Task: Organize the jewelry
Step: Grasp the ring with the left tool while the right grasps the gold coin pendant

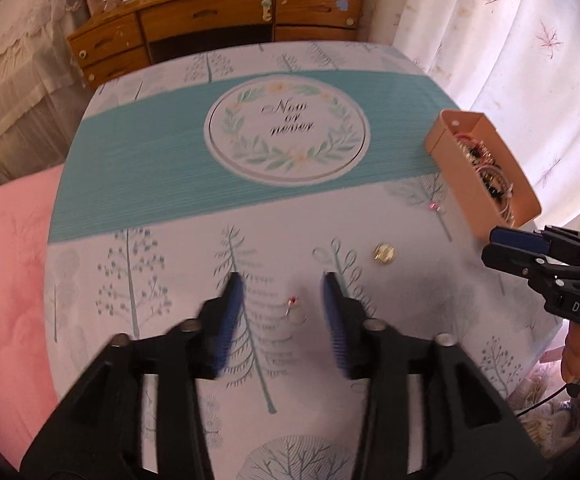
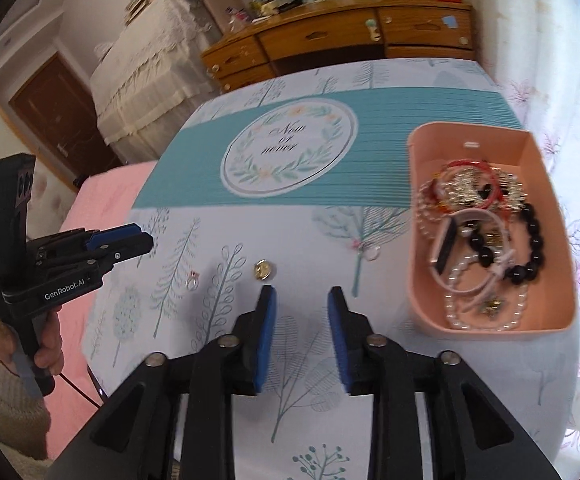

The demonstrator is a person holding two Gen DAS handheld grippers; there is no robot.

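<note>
Landmark: pink tray (image 2: pixel 550 320) on the table (image 2: pixel 310 240) with its tree-print cloth, toward the curtain side.
Tray contents: tangled bracelets, pearl strands and a black bead bracelet (image 2: pixel 530 240).
Gold piece (image 2: pixel 264 270): on the cloth, apart from the tray, on the side away from the curtain.
Small ring (image 2: pixel 193 280): farther from the tray than the gold piece.
Second small ring (image 2: pixel 364 250): near the tray's wall.
Left hand-held gripper (image 1: pixel 284 308): released, pads apart, the small ring (image 1: pixel 292 305) seen between them, untouched.
Right hand-held gripper (image 2: pixel 302 312): released, nothing between the pads, near the tray, just short of the gold piece.
</note>
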